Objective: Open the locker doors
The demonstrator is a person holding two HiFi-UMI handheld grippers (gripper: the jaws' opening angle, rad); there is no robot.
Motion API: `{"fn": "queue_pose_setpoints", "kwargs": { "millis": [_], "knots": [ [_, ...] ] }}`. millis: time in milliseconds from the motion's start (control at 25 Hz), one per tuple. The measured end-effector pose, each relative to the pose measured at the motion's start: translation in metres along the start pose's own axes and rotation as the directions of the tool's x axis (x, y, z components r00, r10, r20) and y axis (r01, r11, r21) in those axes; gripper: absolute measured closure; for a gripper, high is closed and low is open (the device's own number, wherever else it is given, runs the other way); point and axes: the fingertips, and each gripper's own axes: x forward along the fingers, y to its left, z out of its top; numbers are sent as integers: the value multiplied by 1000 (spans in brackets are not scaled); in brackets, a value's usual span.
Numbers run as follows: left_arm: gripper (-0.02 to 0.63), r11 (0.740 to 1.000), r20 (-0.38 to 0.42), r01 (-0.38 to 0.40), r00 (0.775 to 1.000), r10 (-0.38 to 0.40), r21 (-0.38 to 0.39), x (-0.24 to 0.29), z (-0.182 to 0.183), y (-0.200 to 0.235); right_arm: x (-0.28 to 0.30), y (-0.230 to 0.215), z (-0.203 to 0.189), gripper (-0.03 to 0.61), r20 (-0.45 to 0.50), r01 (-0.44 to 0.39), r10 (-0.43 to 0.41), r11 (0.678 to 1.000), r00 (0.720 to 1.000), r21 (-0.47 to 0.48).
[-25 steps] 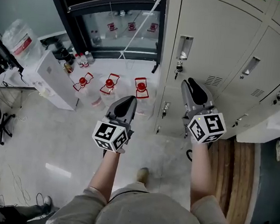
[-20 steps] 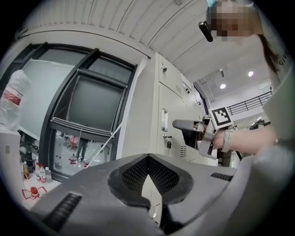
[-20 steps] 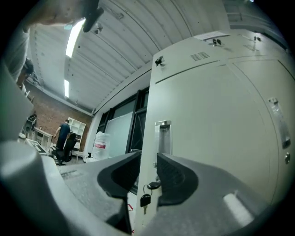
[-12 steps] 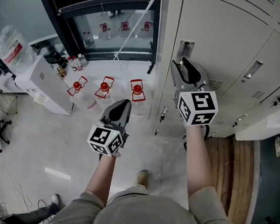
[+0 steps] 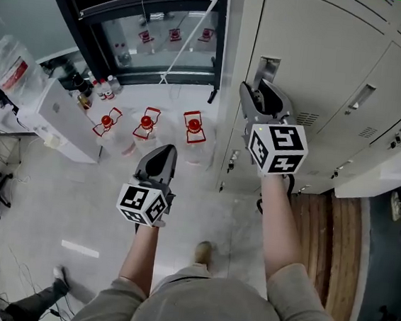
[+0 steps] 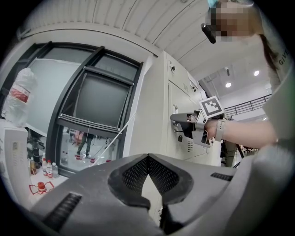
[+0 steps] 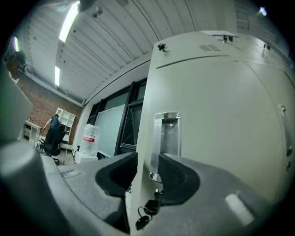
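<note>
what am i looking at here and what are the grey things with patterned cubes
A person wears a downward-looking head camera and holds hand-operated tongs in each hand; the marker cubes belong to them. The other two pictures come from cameras riding on each pair. The left tongs are shut and empty, above the floor where three red-capped jugs stand. The right tongs are opening at the metal handle of a locker door, its lower end between them, not gripped; keys hang just below.
</note>
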Motion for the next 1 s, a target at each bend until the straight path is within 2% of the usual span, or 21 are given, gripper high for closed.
{"fn": "queue_pose_setpoints", "kwargs": {
  "millis": [360,440,1000],
  "knots": [
    [615,1000,9,-16,1000,16,5,-25,4,-27,-42,8,9,450,9,14,-14,999,1000,-41],
    [615,1000,8,-18,1000,18,10,-32,4,-39,-55,9,10,463,13,12,-12,999,1000,-34],
    [617,996,18,-85,996,84,33,-110,-4,-126,-174,1,18,456,48,-63,62,998,997,31]
  ]
}}
